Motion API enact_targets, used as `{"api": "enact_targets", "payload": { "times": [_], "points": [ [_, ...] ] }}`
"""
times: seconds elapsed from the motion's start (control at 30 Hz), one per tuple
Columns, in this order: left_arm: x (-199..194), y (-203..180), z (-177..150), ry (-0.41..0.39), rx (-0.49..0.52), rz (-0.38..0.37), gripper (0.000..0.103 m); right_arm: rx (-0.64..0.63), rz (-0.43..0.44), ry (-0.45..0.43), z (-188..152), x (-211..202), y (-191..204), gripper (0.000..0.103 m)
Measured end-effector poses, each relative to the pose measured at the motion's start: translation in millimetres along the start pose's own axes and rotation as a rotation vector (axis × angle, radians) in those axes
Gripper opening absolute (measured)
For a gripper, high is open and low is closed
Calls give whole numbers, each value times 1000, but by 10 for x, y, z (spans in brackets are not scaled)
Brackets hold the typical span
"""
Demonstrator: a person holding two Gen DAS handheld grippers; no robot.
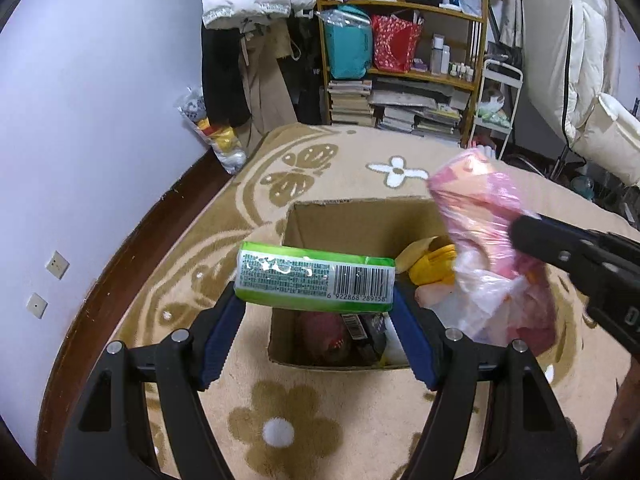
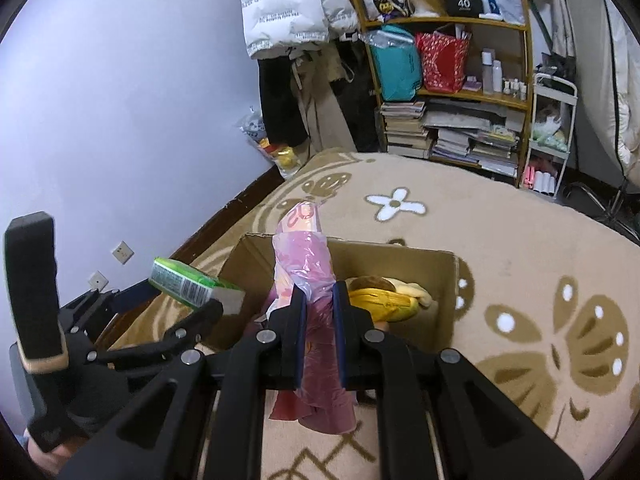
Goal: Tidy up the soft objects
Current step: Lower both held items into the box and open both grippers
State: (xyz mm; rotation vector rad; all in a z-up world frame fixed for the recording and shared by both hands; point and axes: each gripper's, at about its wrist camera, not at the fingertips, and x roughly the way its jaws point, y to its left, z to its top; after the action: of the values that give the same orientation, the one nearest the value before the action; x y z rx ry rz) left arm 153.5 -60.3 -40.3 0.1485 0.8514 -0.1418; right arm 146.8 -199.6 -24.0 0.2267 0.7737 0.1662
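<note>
My left gripper (image 1: 316, 300) is shut on a green tissue pack (image 1: 314, 278) with a barcode, held above the near left part of an open cardboard box (image 1: 356, 220). The pack also shows in the right wrist view (image 2: 188, 282). My right gripper (image 2: 319, 292) is shut on a pink plastic-wrapped soft bundle (image 2: 304, 256), held over the box (image 2: 440, 280); the bundle also shows in the left wrist view (image 1: 484, 216). A yellow plush toy (image 1: 434, 266) and several other items lie inside the box.
The box sits on a beige patterned carpet (image 1: 360, 160). A wooden shelf (image 1: 404, 60) with books, bags and bottles stands at the back, with hanging clothes (image 1: 248, 40) left of it. A white wire rack (image 2: 550, 136) stands on the right. A lilac wall (image 1: 100, 100) is on the left.
</note>
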Motion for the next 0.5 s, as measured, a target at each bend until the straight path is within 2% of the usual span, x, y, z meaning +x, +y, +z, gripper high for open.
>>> {"api": "enact_targets", "payload": {
  "times": [0.2, 0.3, 0.4, 0.5],
  "points": [
    [151, 42, -13, 22, -24, -6, 74, 5, 6, 69, -12, 370, -7, 15],
    [195, 84, -14, 42, -44, -19, 82, 15, 9, 100, -46, 467, -49, 18],
    [175, 112, -16, 40, -51, -12, 85, 18, -4, 93, -85, 450, -87, 18],
    [95, 125, -20, 24, -34, 20, 93, 39, -4, 81, -85, 378, -138, 35]
  ]
}}
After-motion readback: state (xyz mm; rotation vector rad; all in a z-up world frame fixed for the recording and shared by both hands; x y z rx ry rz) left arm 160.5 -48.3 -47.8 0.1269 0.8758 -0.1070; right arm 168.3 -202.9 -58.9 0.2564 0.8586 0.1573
